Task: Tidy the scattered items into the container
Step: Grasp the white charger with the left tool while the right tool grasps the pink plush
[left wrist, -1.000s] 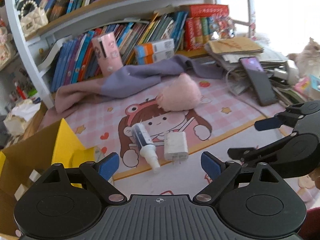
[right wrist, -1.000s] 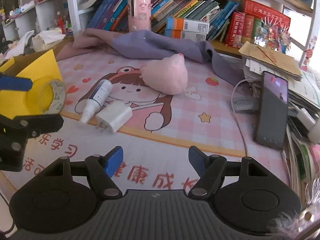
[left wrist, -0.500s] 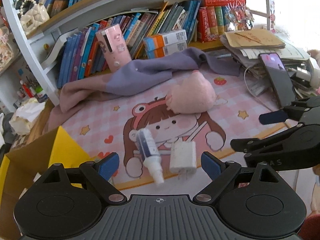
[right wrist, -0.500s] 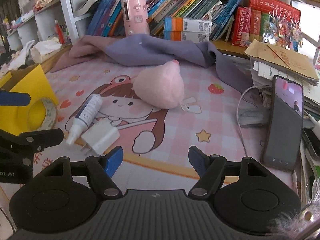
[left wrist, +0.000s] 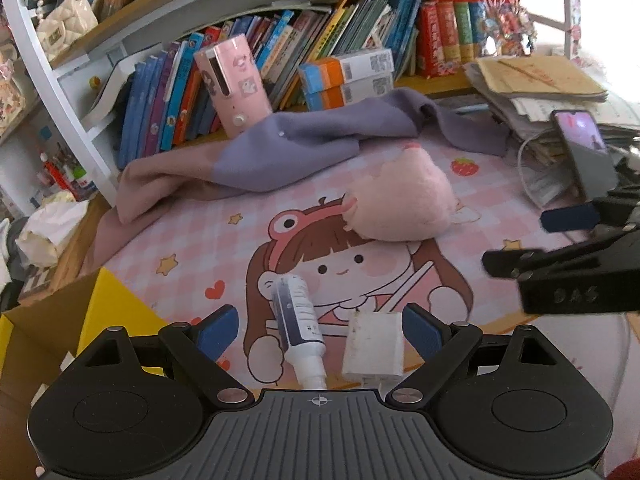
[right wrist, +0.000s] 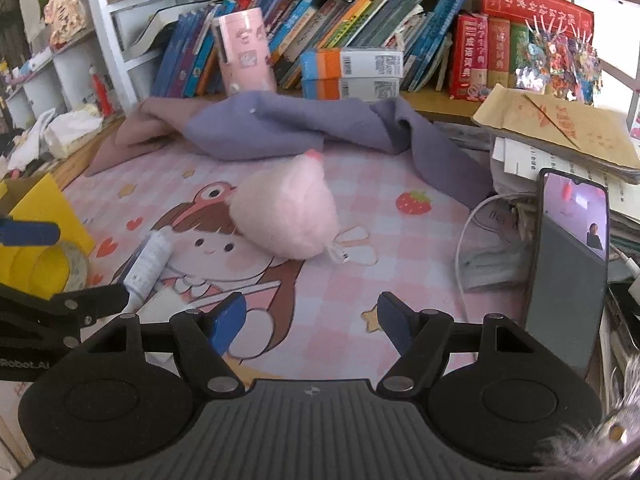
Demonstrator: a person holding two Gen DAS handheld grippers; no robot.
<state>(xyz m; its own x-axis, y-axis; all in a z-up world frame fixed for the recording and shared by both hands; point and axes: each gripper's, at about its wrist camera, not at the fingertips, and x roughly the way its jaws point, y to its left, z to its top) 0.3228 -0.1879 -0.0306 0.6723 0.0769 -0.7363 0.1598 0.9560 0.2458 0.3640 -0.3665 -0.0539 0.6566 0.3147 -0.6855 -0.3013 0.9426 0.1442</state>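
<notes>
The left gripper (left wrist: 320,330) has its jaws spread wide, with nothing pinched. Between its blue pads lie two things on the worktop (left wrist: 460,176), which is covered by a pink cartoon mat: a white spray bottle (left wrist: 297,320) with a dark blue label, its nozzle pointing toward the camera, and just beside it a white charger plug (left wrist: 374,346). The two are close to each other but seem not to touch. Neither pad touches them.

The right gripper (right wrist: 310,322) also has its jaws apart, somewhat narrower, and they are empty above the mat. In front of it lies a pink plush toy (right wrist: 286,216), well apart from the pads. A phone (right wrist: 568,256) stands propped at the right, beside a white cable (right wrist: 466,232) and a stack of papers (right wrist: 560,136).

The container, a yellow cardboard box (left wrist: 116,308), is at the left edge of the mat, near the bottle. A roll of clear tape (right wrist: 76,270) is next to its yellow flap; I cannot tell if it is inside.

Behind the toy a purple cloth (left wrist: 312,144) lies crumpled along the shelf of books (left wrist: 360,24), and a pink cylinder case (left wrist: 234,84) stands there, leaning back against the books.
</notes>
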